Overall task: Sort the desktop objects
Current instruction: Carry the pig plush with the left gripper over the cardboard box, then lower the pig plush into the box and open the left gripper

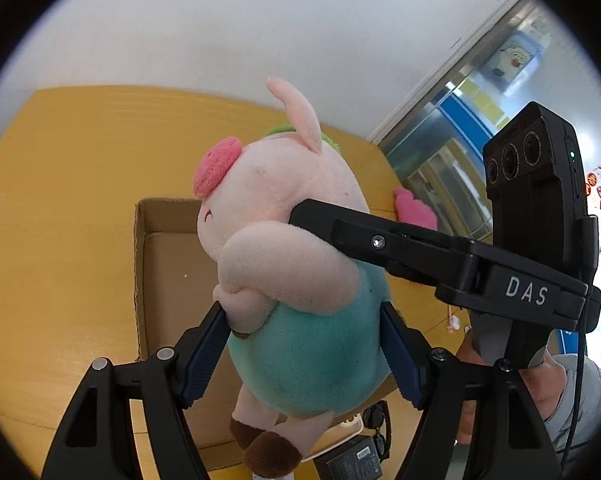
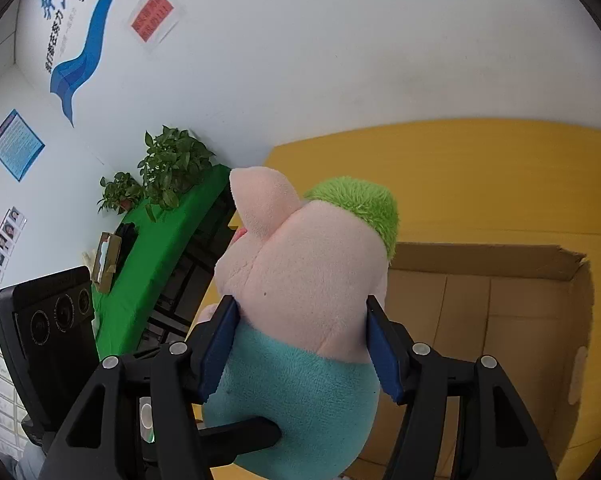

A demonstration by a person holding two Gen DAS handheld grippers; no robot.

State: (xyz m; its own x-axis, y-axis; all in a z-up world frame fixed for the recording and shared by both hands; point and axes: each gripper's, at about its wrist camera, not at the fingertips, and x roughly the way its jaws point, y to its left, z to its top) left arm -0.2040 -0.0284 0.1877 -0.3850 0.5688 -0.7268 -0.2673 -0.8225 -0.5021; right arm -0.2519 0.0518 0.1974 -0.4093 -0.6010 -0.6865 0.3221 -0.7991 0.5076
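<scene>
As seen from the left wrist, the plush pig (image 1: 292,264) is clamped at its teal belly between the pads of the left hand-held gripper (image 1: 304,356), above the open cardboard box (image 1: 164,280) on the yellow desk (image 1: 60,200); the right hand-held gripper (image 1: 300,212) is pressed against its head. From the right wrist, the pig's neck is clamped by the right hand-held gripper (image 2: 300,344), the box lying beyond.
</scene>
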